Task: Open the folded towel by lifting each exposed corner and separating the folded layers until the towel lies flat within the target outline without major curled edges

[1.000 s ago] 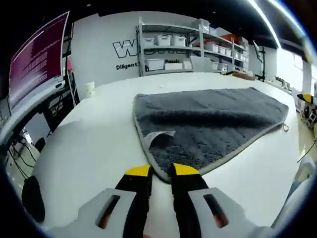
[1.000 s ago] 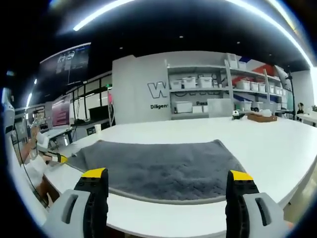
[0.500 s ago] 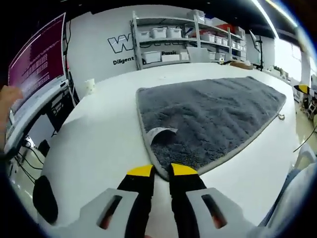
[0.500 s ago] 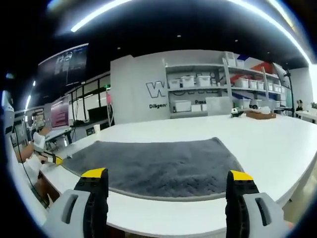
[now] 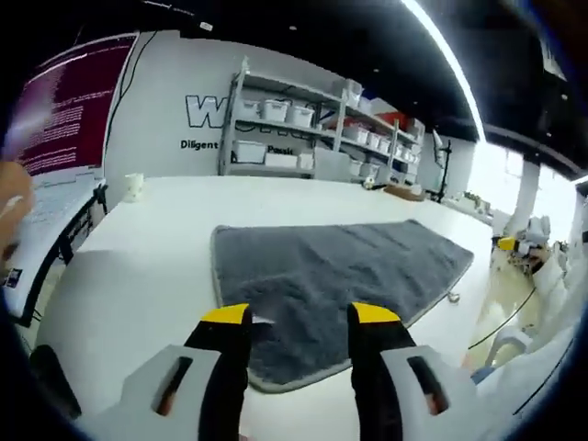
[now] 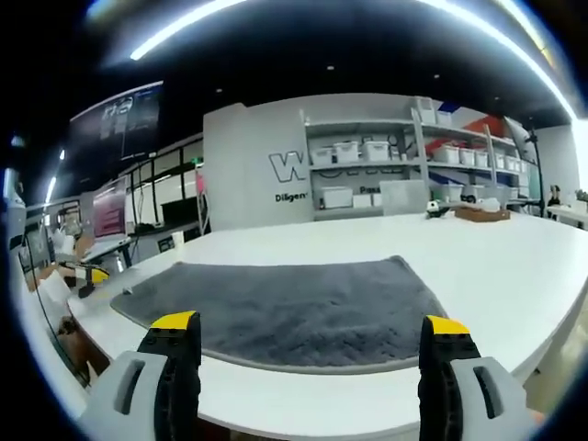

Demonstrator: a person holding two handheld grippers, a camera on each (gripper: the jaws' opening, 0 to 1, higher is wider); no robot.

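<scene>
Both hand-held grippers released over a grey towel on the white tabletop

The left hand-held gripper (image 5: pixel 300 317) stands with jaws spread over the towel's (image 5: pixel 340 266) near corner, gripping nothing; the right hand-held gripper (image 6: pixel 312 323) is likewise wide apart, short of the towel (image 6: pixel 294 308) near the tabletop (image 6: pixel 514 257) edge. Risk: pinching the grey hem too shallowly or catching both layers could drag the whole towel toward the edge rather than peel one layer, leaving a curl.

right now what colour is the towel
Dark grey towel with a lighter grey edge trim, clearest in the left gripper view.
</scene>
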